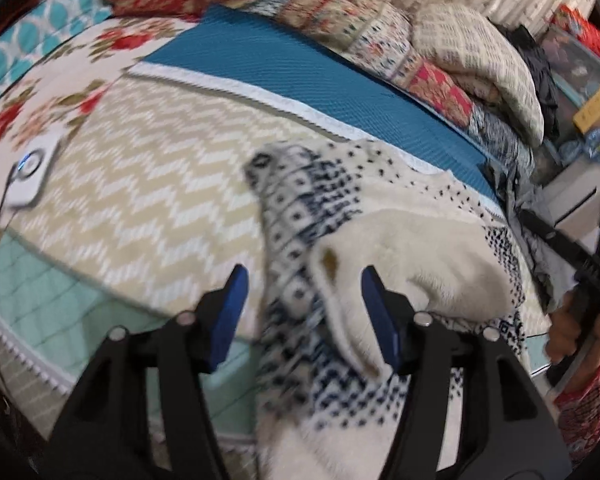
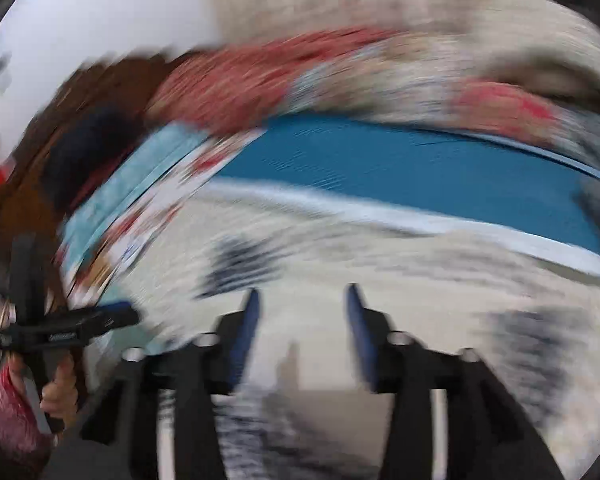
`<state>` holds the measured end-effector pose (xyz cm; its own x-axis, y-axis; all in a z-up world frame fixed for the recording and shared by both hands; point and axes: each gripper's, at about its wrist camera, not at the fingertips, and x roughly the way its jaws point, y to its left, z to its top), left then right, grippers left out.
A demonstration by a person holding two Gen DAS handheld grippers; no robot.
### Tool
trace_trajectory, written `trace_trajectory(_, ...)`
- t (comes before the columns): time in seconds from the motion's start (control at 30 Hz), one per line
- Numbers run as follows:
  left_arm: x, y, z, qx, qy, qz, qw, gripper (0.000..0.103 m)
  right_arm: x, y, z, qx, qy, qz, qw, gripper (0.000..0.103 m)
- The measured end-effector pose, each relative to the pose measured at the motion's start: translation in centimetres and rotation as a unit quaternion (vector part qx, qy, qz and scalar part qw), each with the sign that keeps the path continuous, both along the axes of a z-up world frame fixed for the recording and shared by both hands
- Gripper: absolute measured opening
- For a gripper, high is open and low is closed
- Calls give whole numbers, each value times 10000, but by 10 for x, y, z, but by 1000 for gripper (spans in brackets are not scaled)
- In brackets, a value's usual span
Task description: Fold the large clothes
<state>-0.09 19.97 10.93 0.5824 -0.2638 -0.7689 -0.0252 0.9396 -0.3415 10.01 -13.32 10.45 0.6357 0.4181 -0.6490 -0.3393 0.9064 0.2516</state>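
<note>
A cream sweater with navy dotted and diamond patterns (image 1: 400, 216) lies crumpled on the bed, its fleecy inside showing. My left gripper (image 1: 302, 280) is open, its blue pads on either side of a patterned fold, not gripping it. My right gripper (image 2: 300, 296) is open above the sweater (image 2: 308, 344); this view is badly motion-blurred. The right gripper also shows at the right edge of the left wrist view (image 1: 580, 280), and the left gripper at the left edge of the right wrist view (image 2: 116, 316).
The bed carries a beige chevron blanket (image 1: 148, 184), a teal mat (image 1: 284, 64), a floral sheet (image 1: 40, 112) and a white device with a cable (image 1: 32, 172). Folded quilts (image 1: 472, 64) are piled at the far side. Clutter stands off the bed at right (image 1: 580, 88).
</note>
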Motion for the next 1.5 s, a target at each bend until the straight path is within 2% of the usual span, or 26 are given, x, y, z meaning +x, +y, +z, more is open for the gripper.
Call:
trace_trajectory(0.1, 21, -21, -1, 143, -1, -257, 9996, 56, 13, -91, -21, 230, 497, -1072, 9927, 79)
trace_trajectory(0.17, 37, -38, -8, 473, 38, -450, 9979, 56, 17, -130, -39, 353, 757, -1527, 9847, 79)
trace_trajectory(0.2, 42, -44, -12, 576, 82, -538, 9969, 49, 22, -142, -45, 385, 862, -1657, 9816, 79)
trace_trajectory(0.23, 48, -50, -17, 671, 190, -672, 9953, 16, 26, -153, -54, 455, 1003, -1749, 9784, 79)
trace_trajectory(0.27, 53, -55, -22, 745, 345, -805, 9934, 4, 31, -160, -64, 556, 1180, -1755, 9758, 79)
trace_trajectory(0.33, 60, -61, -18, 913, 286, -930, 9911, 4, 41, -166, -79, 812, 1491, -1614, 9722, 79)
trace_trajectory(0.37, 62, -62, -8, 1027, 115, -955, 9901, 4, 48, -165, -88, 985, 1630, -1474, 9706, 65)
trace_trajectory(0.43, 69, -57, 12, 1062, -178, -815, 9908, 4, 58, -160, -86, 1044, 1590, -1367, 9722, 41)
trace_trajectory(0.5, 80, -43, 30, 966, -376, -514, 9933, 4, 58, -153, -65, 1051, 1096, -1279, 9801, 40)
trace_trajectory(0.57, 95, -27, 40, 883, -461, -215, 9948, 4, 51, -149, -39, 1401, 391, -1077, 9835, 40)
trace_trajectory(0.63, 109, -21, 37, 996, -480, -51, 9939, 4, 50, -146, -33, 1321, 163, -1139, 9845, 40)
trace_trajectory(0.7, 126, -23, 22, 1203, -378, -25, 9920, 4, 67, -143, -51, 732, 475, -1391, 9864, 40)
trace_trajectory(0.77, 143, -27, -6, 1364, -2, -137, 9906, 5, 84, -143, -83, 68, 1069, -1630, 9808, 40)
trace_trajectory(0.8, 150, -31, -27, 1392, 350, -222, 9894, 5, 87, -148, -97, 218, 1275, -1661, 9776, 40)
trace_trajectory(0.83, 152, -34, -43, 1462, 588, -254, 9872, 6, 85, -153, -98, 513, 1215, -1717, 9763, 40)
trace_trajectory(0.87, 151, -36, -48, 1530, 630, -256, 9859, 8, 81, -159, -96, 755, 1173, -1759, 9745, 42)
trace_trajectory(0.9, 147, -38, -50, 1642, 546, -237, 9846, 8, 76, -165, -90, 1026, 1102, -1783, 9724, 45)
trace_trajectory(0.93, 144, -39, -46, 1668, 465, -223, 9846, 9, 71, -171, -86, 1162, 1053, -1804, 9710, 52)
trace_trajectory(0.97, 141, -37, -40, 1590, 444, -201, 9861, 13, 64, -177, -79, 1289, 1014, -1810, 9697, 61)
trace_trajectory(1.07, 127, -23, -19, 1342, 286, -32, 9905, 22, 38, -188, -68, 1573, 968, -1575, 9701, 77)
trace_trajectory(1.17, 98, -7, 10, 1102, -124, 219, 9936, 25, 12, -182, -62, 1469, 1046, -1231, 9759, 81)
trace_trajectory(1.23, 85, -4, 15, 938, -233, 207, 9951, 25, -9, -172, -67, 1314, 1192, -968, 9794, 81)
trace_trajectory(1.33, 70, -29, 13, 901, -238, -216, 9954, 25, -31, -148, -79, 596, 1433, -759, 9850, 81)
trace_trajectory(1.4, 72, -53, -1, 1097, -78, -518, 9926, 25, -40, -138, -83, 125, 1420, -823, 9864, 44)
trace_trajectory(1.43, 73, -62, -11, 1202, 41, -635, 9907, 25, -43, -142, -82, -57, 1320, -1129, 9848, 36)
trace_trajectory(1.5, 79, -75, -42, 1619, 447, -614, 9839, 22, -45, -164, -87, 131, 1322, -1726, 9760, 36)
